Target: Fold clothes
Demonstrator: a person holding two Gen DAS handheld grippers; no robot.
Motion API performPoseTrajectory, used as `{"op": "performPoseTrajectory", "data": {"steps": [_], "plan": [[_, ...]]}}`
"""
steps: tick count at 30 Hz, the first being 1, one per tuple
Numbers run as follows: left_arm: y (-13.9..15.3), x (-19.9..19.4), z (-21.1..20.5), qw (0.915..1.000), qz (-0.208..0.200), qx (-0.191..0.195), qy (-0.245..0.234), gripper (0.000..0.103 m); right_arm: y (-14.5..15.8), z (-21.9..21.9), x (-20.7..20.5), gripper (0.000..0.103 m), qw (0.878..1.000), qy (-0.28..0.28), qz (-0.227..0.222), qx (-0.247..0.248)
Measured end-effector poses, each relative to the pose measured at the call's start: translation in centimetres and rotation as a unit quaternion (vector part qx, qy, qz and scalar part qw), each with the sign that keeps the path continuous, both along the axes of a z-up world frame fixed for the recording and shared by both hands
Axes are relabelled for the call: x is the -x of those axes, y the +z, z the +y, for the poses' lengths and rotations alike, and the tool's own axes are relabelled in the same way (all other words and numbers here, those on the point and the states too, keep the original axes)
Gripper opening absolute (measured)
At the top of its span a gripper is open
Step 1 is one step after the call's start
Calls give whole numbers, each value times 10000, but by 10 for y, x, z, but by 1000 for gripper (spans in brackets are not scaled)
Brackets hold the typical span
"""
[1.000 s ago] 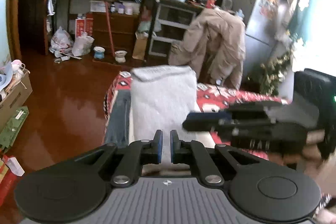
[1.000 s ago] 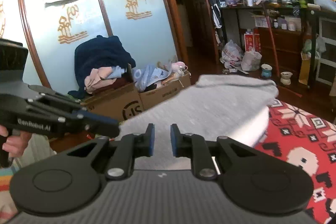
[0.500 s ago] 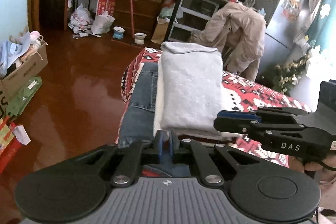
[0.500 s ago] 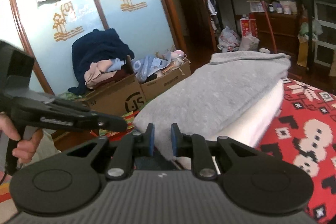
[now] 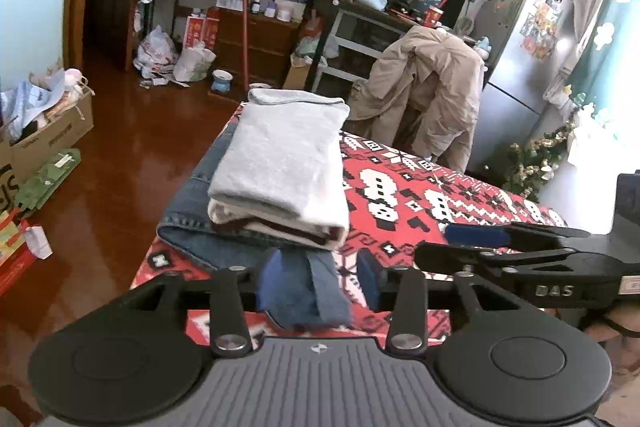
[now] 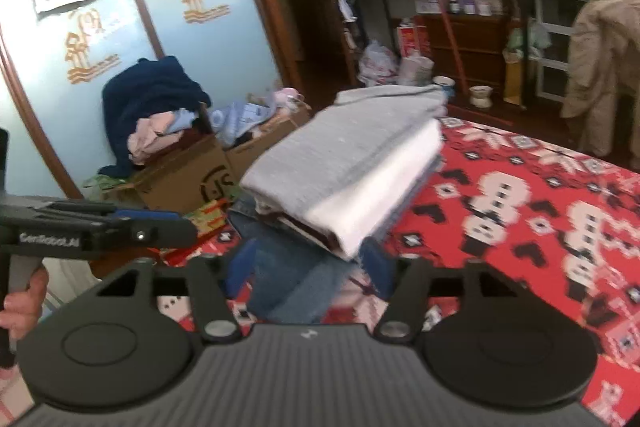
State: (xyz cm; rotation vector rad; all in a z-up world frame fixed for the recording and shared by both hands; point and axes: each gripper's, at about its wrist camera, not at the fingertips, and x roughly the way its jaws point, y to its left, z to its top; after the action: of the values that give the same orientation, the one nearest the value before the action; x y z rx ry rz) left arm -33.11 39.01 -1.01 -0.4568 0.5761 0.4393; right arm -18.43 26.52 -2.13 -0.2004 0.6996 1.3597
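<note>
1. Nearest to us, the left tool [image 5: 316,283] has its jaws spreading apart right now. A blurred fold of blue denim [image 5: 304,291] sits between the pads, and as far as we can tell they no longer press on it, so we read this as a release.

2. Over in the right wrist view, the right tool [image 6: 308,267] is also opening, and wider. The same denim edge lies between its fingers, loose and smeared by motion. We judge nothing is held here.

3. Each tool shows up in the other's view: the right tool comes in from the right of the left camera, and the left comes in from the left of the right camera, with the person's hand [image 6: 22,303] on its handle. They stand side by side at the near end of the stack.

4. Just beyond the fingers sits the stack [image 5: 280,171]: jeans [image 5: 192,211] at the bottom, a dark red layer and a white one above, and the grey garment [image 5: 284,151] folded flat on top. It lies near the left edge of the red patterned cover [image 5: 440,195] on the worktop, leaving the right side bare, which we guess is room for more folding.

5. Farther back, a beige coat [image 5: 424,91] hangs over a chair, with cardboard boxes [image 6: 188,167] of loose clothes on the floor to the left.
</note>
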Motion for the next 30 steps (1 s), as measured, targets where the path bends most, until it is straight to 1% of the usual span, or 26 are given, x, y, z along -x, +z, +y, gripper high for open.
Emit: {"op": "performPoseTrajectory", "data": {"steps": [1, 3, 4, 6, 7, 9, 10, 11, 13, 16, 20, 23, 24, 26, 28, 30], "plan": [[1, 1, -7, 10000, 11, -20, 36, 49, 4, -10, 1, 80, 10000, -40, -47, -10], [4, 3, -20, 9999, 40, -66, 103, 54, 10, -28, 4, 94, 9999, -98, -89, -22], [6, 4, -26, 9998, 62, -102, 140, 58, 14, -38, 5, 96, 9999, -121, -96, -27], [8, 8, -36, 9994, 118, -153, 270, 59, 19, -54, 6, 101, 9999, -163, -40, -21], [8, 10, -41, 9990, 188, -166, 359, 62, 21, -61, 7, 102, 9998, -189, -8, -16], [9, 14, -50, 9977, 332, -199, 557, 64, 25, -73, 9, 102, 9996, -264, -35, 23], [10, 15, -54, 9966, 409, -224, 682, 67, 27, -78, 10, 102, 9996, -284, -58, 62], [10, 17, -57, 9952, 485, -249, 807, 72, 28, -83, 12, 102, 9995, -300, -81, 94], [11, 19, -66, 9918, 663, -368, 1027, 78, 31, -92, 16, 102, 9993, -312, -113, 159], [9, 19, -75, 9856, 985, -561, 1253, 81, 33, -98, 21, 102, 9983, -402, -252, 327], [9, 20, -81, 9775, 1463, -698, 1348, 84, 36, -101, 23, 102, 9948, -699, -497, 540], [12, 17, -86, 9690, 1691, -1028, 1481, 84, 42, -104, 25, 102, 9906, -979, -767, 568], [13, 16, -87, 9678, 1701, -1069, 1516, 84, 44, -105, 26, 102, 9895, -1040, -824, 569], [15, 14, -86, 9691, 1689, -981, 1506, 84, 53, -106, 29, 102, 9884, -1112, -918, 489], [20, 10, -84, 9701, 1795, -915, 1357, 84, 63, -108, 33, 102, 9875, -1172, -980, 379], [24, 4, -85, 9668, 1960, -1101, 1213, 84, 73, -105, 34, 102, 9881, -1211, -864, 392]]}}
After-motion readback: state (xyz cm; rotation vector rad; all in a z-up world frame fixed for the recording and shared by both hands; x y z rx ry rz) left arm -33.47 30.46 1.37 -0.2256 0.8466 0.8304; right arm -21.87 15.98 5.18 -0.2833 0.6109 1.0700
